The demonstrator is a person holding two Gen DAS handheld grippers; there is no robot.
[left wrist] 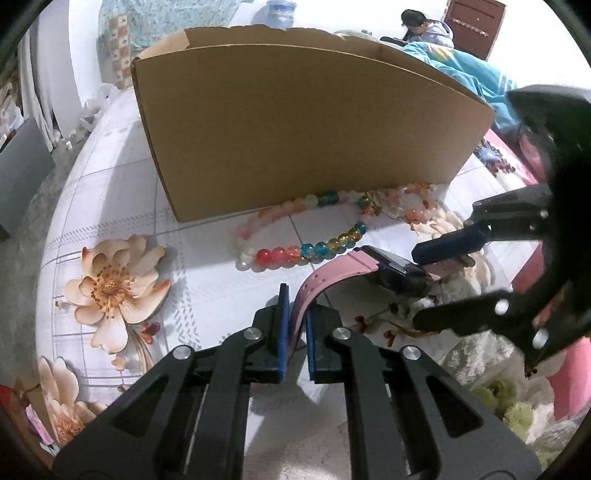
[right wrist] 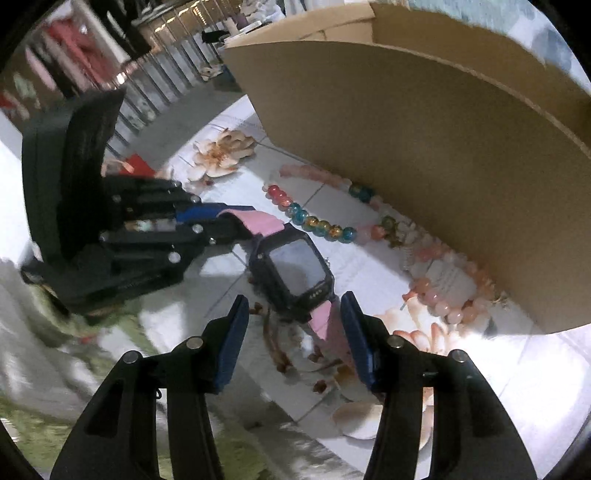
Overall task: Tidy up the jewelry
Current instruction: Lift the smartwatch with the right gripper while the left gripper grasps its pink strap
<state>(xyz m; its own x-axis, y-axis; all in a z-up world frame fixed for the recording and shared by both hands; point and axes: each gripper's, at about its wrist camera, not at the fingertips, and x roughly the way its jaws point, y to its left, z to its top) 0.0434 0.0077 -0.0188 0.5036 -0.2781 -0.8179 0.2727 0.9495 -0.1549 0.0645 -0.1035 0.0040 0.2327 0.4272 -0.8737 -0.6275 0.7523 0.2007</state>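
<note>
A pink-strapped watch [left wrist: 369,269] with a dark square face [right wrist: 295,269] is held just above the floral tablecloth. My left gripper [left wrist: 295,314] is shut on one end of its pink strap; it shows at the left of the right wrist view [right wrist: 225,221]. My right gripper [right wrist: 295,317] is open, its blue pads either side of the other strap end; it shows at the right of the left wrist view [left wrist: 436,280]. A multicoloured bead necklace [left wrist: 317,251] and a pink bead bracelet [right wrist: 447,295] lie in front of a cardboard box [left wrist: 295,122].
The box [right wrist: 424,147] stands on the tablecloth [left wrist: 207,280] behind the beads, its front wall close to them. A blue cloth [left wrist: 465,70] lies behind the box. A person [left wrist: 424,26] sits far back. A green and white fluffy thing [left wrist: 509,406] lies at right.
</note>
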